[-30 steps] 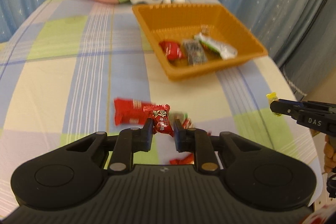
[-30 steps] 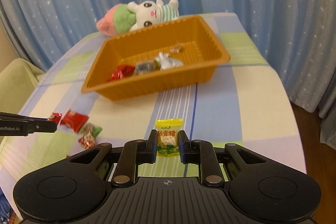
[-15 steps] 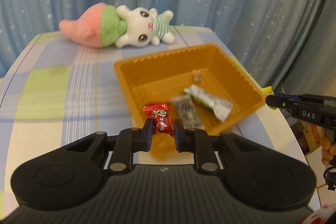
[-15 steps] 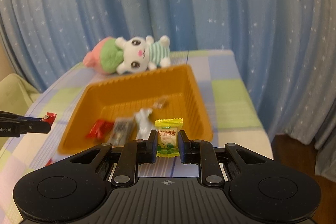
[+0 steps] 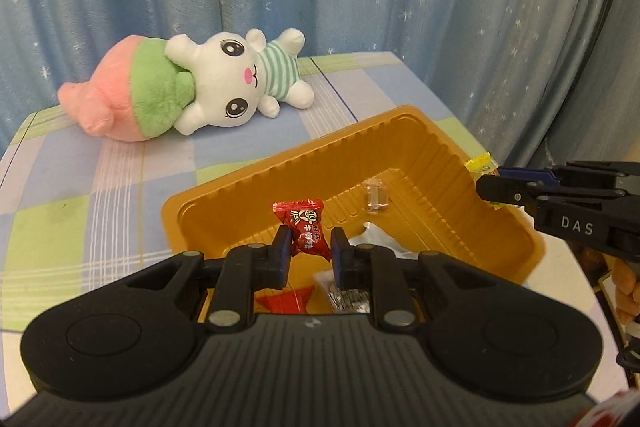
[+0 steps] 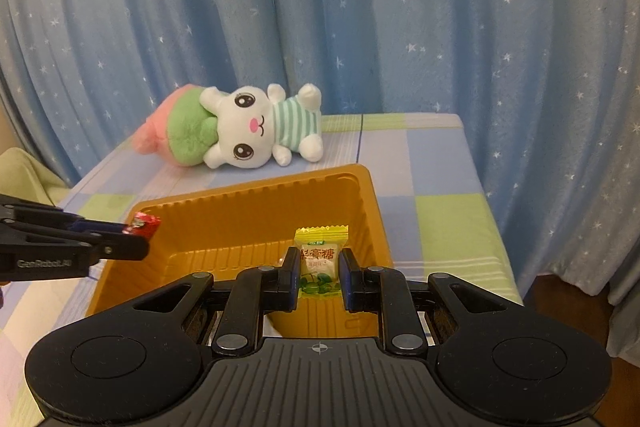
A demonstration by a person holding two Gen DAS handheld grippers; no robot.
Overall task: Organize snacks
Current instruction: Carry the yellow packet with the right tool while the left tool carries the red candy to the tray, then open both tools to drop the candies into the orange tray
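At frame centre, the left gripper (image 5: 307, 254) pinches a red candy (image 5: 305, 229) and the right gripper (image 6: 320, 277) a yellow candy (image 6: 320, 259), both over the orange tray (image 6: 256, 199)

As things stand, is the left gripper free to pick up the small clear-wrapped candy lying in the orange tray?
Probably not yet: the left gripper is shut on a red candy. The clear-wrapped candy lies uncovered in the orange tray, so the way looks open once that is dropped.

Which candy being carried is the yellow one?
The yellow candy in the right gripper; the left gripper holds a red candy.
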